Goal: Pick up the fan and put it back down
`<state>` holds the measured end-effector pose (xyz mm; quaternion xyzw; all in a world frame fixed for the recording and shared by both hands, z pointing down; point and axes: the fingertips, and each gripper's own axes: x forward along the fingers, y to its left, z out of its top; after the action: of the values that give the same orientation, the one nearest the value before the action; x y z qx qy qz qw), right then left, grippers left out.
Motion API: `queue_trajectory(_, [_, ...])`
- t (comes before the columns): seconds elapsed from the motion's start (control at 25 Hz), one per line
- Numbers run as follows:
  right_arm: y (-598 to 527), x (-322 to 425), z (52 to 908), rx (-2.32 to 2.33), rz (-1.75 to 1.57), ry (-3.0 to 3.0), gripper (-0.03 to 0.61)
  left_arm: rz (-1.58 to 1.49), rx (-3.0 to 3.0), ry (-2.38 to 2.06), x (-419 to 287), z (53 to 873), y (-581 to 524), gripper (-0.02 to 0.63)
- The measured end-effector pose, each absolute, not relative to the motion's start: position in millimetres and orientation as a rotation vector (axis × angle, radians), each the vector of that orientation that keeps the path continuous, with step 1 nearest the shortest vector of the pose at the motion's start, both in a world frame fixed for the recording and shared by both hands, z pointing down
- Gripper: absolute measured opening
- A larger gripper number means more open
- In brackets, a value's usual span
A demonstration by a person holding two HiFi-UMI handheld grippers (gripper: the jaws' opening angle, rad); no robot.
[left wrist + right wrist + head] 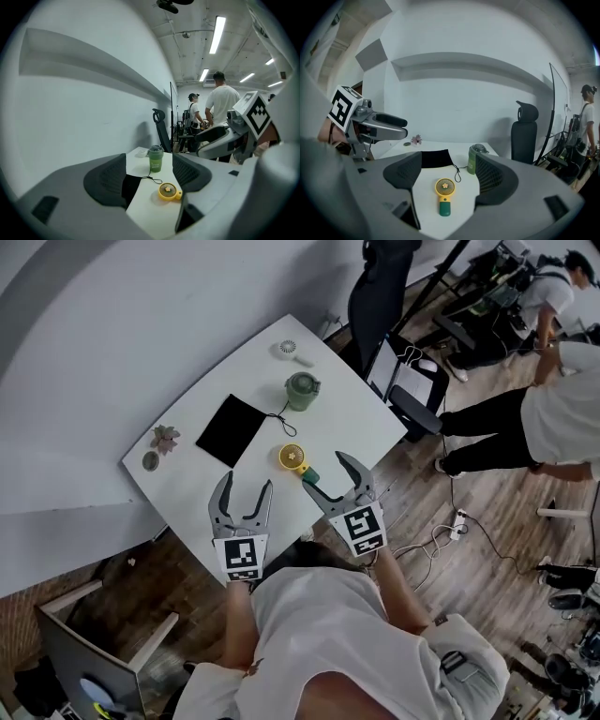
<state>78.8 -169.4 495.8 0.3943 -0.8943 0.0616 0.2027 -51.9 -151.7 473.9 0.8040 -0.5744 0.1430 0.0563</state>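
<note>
Right gripper view lines the fan (445, 187) up squarely between the jaws of the right hand-held gripper (448, 155). The jaws stand partly apart with nothing pressed between the pads. The fan lies flat on the white tabletop (461, 201) with its yellow head pointing away and its green handle toward the camera. That puts the handle nearest the jaws, and it looks the natural part to close on, slim enough for the present gap. In the head view the fan sits near the tabletop's near edge, and the right hand-held gripper hangs just beside the handle end, not yet touching it. This one seems to be the gripper chosen for the pick. The left hand-held gripper (247, 482) hovers over the same edge, a little to the left of the fan. Its jaws are likewise open and empty. In its own view the fan lies low and to the right of centre between the jaws, while the green cup (155, 159) stands upright further back. It reads as held alongside rather than aimed for a grasp. A black pouch (231, 429) lies flat behind the fan, well clear of it, with a thin cord trailing toward the cup. The cord ends short of the fan's head, so a straight lift should not snag it. The cup stands just beyond the right jaw's line, which argues for closing low on the handle rather than reaching deep.
</note>
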Motion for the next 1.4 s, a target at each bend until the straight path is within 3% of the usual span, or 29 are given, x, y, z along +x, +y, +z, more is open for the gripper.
queue_trajectory(1.04, [-210, 39, 638, 0.830, 0.375, -2.315, 0.365, 0.592, 2.290, -1.526, -58, 603, -202, 0.296])
queue_trajectory(1.4, [-214, 30, 683, 0.761, 0.408, -2.242, 0.399, 0.626, 2.255, -1.484, -59, 632, -206, 0.293])
